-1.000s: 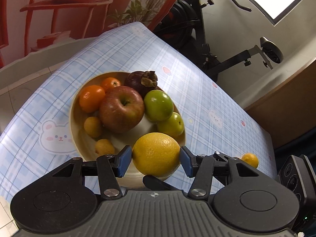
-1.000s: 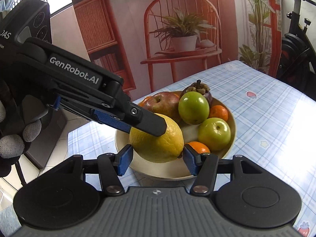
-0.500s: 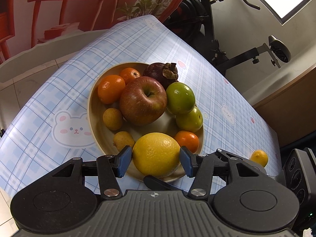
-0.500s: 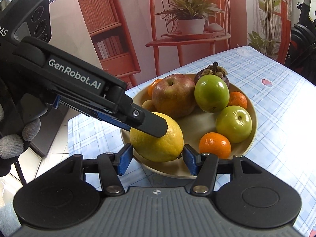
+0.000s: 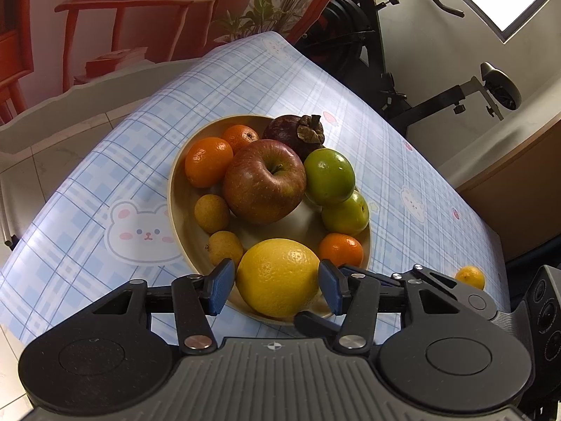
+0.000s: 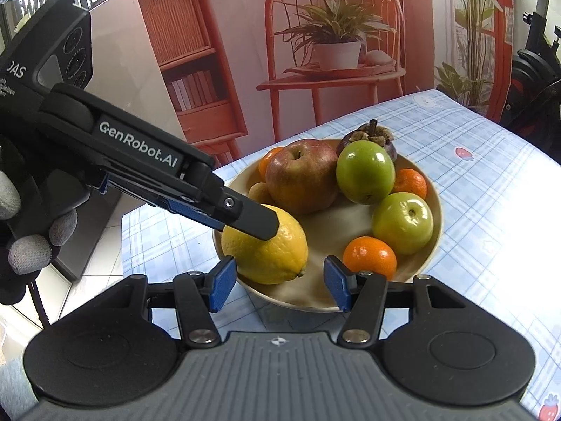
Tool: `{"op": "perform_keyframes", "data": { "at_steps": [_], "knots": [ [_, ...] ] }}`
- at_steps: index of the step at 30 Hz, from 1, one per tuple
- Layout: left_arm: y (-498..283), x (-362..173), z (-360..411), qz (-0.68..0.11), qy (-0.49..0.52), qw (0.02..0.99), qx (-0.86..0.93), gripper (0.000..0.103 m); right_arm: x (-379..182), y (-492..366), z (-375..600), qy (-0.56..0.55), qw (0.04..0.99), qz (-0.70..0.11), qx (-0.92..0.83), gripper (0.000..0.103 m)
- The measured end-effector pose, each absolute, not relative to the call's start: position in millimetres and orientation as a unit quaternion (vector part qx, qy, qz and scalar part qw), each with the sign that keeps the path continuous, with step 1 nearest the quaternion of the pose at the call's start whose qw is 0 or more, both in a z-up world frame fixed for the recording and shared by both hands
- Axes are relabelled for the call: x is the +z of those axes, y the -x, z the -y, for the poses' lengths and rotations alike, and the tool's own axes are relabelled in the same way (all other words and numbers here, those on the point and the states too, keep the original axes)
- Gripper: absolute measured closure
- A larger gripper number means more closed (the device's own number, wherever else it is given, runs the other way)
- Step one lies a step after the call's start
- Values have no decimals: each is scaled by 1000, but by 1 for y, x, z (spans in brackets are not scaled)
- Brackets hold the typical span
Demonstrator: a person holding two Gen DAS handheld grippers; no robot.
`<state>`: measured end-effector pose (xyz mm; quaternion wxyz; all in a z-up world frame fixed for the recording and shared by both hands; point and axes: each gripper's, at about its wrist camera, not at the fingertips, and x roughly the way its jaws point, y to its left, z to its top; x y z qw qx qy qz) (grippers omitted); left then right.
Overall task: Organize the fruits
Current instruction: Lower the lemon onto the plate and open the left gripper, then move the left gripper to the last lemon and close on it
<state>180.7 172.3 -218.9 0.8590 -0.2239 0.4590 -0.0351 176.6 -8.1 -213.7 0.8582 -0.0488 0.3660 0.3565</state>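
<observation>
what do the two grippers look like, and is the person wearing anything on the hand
Both grippers, left and right, have matte black bodies, two round discs, ribbed grey centres, silver screws and black linkage arms ending in blue ribbed pads. Seen from the right wrist camera, the left gripper carries white "GenRobot.AI" lettering and a black camera box with round lenses. The hand holding it wears a black glove with grey fingertips.

Checked table [image 5: 245,80] (bowl [image 5: 177,193], stray citrus [image 5: 470,277])

Bowl [image 5: 177,189] centre: you find a small bare patch between red apple [image 5: 263,180] and lemon [image 5: 278,277].
Bowl left side: small fruits block you.
Tablecloth [image 5: 87,189], left of frame: open.
Lower right: lone orange fruit [image 5: 470,277] near the table edge.
</observation>
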Motion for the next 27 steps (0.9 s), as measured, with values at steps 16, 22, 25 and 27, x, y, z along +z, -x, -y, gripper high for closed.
{"op": "perform_keyframes", "data": {
  "at_steps": [16,22,25,27],
  "knots": [
    [-182,-200,-134,-437,144,888,-1,47,-196,-119,174,-20,938,-293,182,44],
    [-183,-175,-92,-399,100,912,-14,47,-193,-95,230,-7,955,-275,114,44],
    [-190,-168,-59,-391,84,915,-48,47,-193,-89,249,-7,960,-266,93,44],
    [-195,-166,-35,-388,84,914,-78,47,-195,-89,260,-15,961,-264,82,44]
  ]
}}
